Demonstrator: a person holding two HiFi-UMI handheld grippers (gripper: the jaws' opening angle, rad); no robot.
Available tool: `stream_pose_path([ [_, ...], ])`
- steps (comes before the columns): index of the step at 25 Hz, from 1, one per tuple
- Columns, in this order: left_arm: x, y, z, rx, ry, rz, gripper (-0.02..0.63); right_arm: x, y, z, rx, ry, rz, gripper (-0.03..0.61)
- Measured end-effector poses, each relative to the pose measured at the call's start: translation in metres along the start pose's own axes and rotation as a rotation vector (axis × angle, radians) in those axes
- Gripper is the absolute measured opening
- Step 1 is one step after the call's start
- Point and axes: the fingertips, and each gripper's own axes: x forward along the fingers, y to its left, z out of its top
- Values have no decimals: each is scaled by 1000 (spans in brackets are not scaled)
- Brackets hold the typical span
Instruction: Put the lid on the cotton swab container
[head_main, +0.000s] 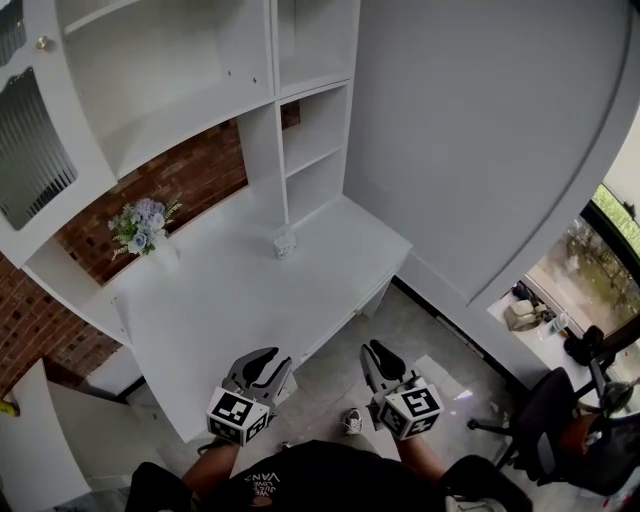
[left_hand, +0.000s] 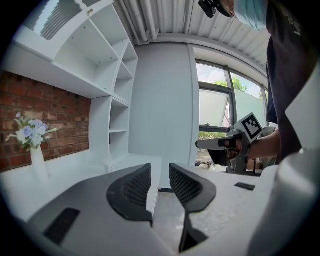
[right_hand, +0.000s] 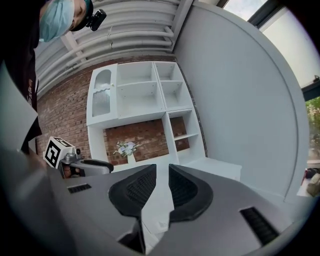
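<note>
Both tools, the left gripper (head_main: 262, 356) and the right gripper (head_main: 376, 352), hung side by side at the near edge of the white desk (head_main: 220, 300). Each had its jaws parted a little, with nothing between them. The cotton swab container (head_main: 284, 241), small and pale, stood on the desk's far right part, just beside the foot of the shelf column (head_main: 262, 140). Whether its lid was on could not be told. Farther left, a vase of flowers (head_main: 142, 228) stood by the brick wall (head_main: 200, 175). An office chair (head_main: 545, 420) stood well off to the right.
</note>
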Motion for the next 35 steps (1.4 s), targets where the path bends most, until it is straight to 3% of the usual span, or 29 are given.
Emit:
stream_pose_path([
  [11, 107, -29, 24, -58, -19, 113, 97, 22, -96, 21, -18, 48, 153, 55],
  [18, 131, -30, 23, -86, -25, 188, 97, 45, -116, 30, -20, 41, 238, 55],
  [26, 139, 23, 24, -112, -22, 251, 97, 93, -120, 29, -18, 64, 257, 63],
  [35, 160, 106, 40, -108, -37, 249, 131, 173, -116, 41, -52, 75, 268, 104],
])
